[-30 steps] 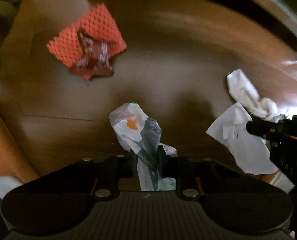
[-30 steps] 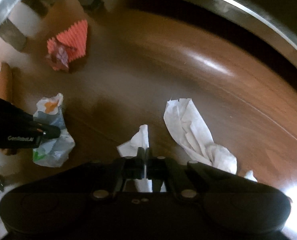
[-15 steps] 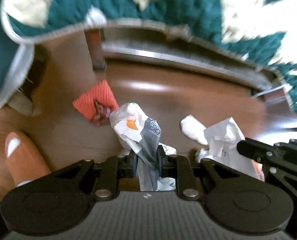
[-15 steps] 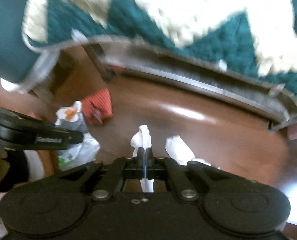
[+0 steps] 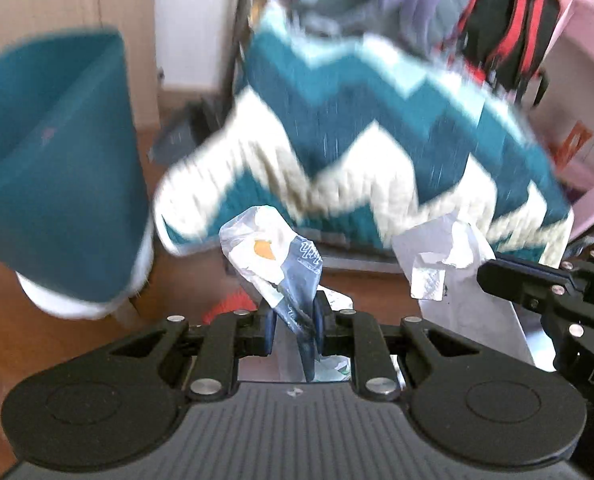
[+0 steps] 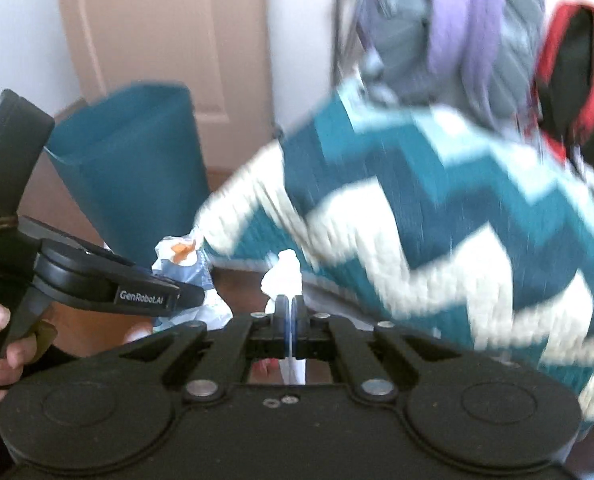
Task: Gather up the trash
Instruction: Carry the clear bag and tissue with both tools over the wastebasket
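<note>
My left gripper (image 5: 293,322) is shut on a crumpled white, blue and orange plastic wrapper (image 5: 273,256), held up in the air. To its right, my right gripper (image 5: 487,276) carries a white crumpled paper (image 5: 445,256). In the right wrist view the right gripper (image 6: 289,304) is shut on that white paper (image 6: 283,270), a thin tuft sticking up above the pads. The left gripper (image 6: 197,298) reaches in from the left with the wrapper (image 6: 181,256). A teal-lined bin (image 5: 57,160) stands at the left, also seen as a bin (image 6: 137,168) behind the left gripper.
A teal and white zigzag quilt (image 5: 377,140) hangs over furniture straight ahead. An orange foam net (image 5: 229,304) lies on the wooden floor below. A red and black backpack (image 6: 577,80) and hanging clothes are at the back right. A person's hand (image 6: 1,344) holds the left gripper.
Both grippers have risen from the floor with their trash still held. The views have tilted up from the floor and the remaining litter to the quilt, bin and wall.
</note>
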